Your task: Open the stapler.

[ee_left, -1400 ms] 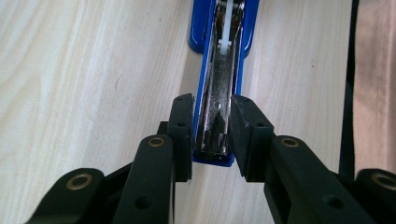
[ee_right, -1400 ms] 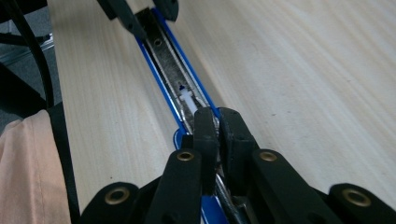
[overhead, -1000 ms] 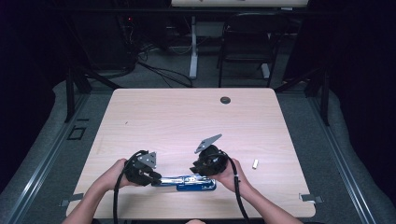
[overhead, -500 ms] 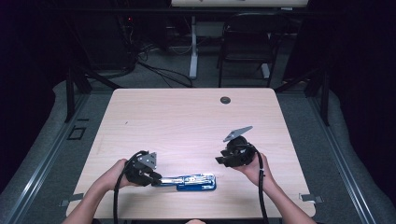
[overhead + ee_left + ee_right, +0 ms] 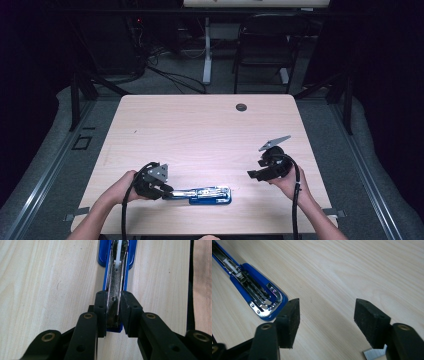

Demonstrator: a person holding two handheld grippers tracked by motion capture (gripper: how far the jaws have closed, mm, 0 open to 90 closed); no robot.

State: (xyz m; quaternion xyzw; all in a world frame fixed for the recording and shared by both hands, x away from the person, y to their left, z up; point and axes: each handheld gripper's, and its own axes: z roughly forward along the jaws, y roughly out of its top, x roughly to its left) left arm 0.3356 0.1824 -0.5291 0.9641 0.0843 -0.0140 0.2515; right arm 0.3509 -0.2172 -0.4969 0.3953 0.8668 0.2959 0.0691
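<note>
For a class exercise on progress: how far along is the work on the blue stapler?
Done: the blue stapler with a silver channel lies opened flat on the pale wooden table. In hand: the left gripper clamps one end; the right gripper, jaws just opening with nothing between them, hovers by a silver staple strip. Left, probably: gripping the strip, loading it, closing the stapler.
</note>
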